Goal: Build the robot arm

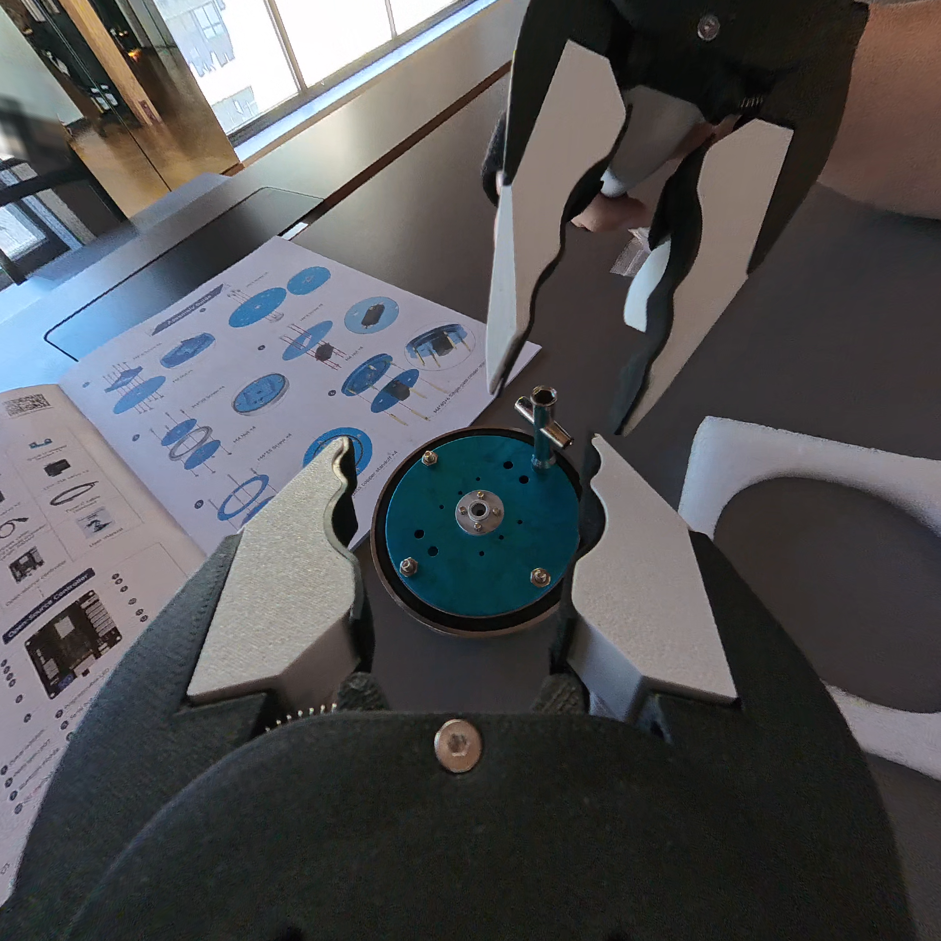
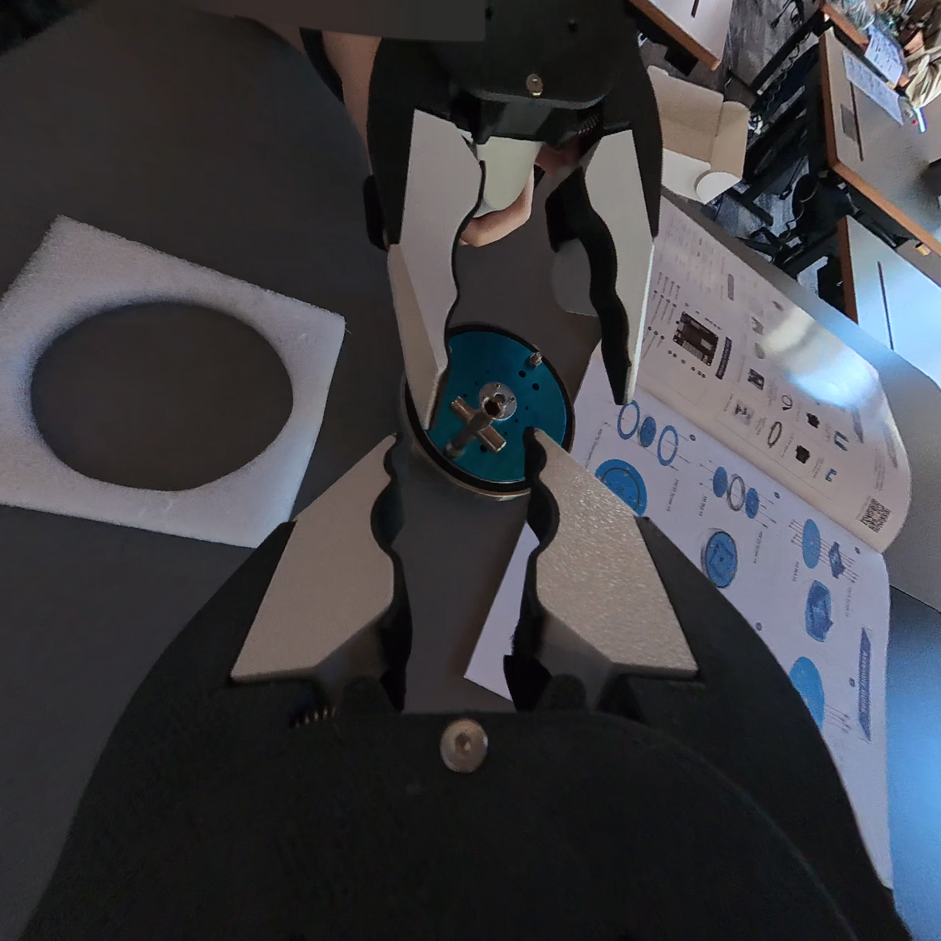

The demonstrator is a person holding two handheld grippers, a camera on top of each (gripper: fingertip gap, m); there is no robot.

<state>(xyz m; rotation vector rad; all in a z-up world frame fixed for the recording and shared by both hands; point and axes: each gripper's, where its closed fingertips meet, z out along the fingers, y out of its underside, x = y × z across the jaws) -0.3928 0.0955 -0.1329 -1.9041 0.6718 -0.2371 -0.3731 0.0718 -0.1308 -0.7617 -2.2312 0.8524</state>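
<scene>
Room: an office with large bright windows behind the work area; other desks and chairs show far off in the right wrist view.
Desk [image 1: 840, 331]: dark grey and matte, carrying everything below.
Instruction sheet [image 1: 265, 366]: an unfolded white paper with blue assembly drawings, lying flat on the desk; one corner sits just beside the disc.
Foam pad [image 2: 315, 346]: a white square with a large round hole cut out, lying on the desk well apart from the disc, on the side away from the sheet.
Left gripper [image 1: 471, 448]: jaws spread wide and holding nothing; the disc sits between them, near the tips, with a gap on both sides.
Right gripper [image 2: 461, 438]: jaws apart and empty; they hang above the socket wrench, clear of it. In the left wrist view it reaches in from the far side, tips pointing down.
Blue disc [image 1: 483, 529]: a round blue plate in a dark ring, flat on the desk, with a silver hub at its centre and nuts near its rim.
Socket wrench [image 1: 542, 427]: a small silver cross-shaped tool standing upright on the disc's rim, its lower end over a nut.
</scene>
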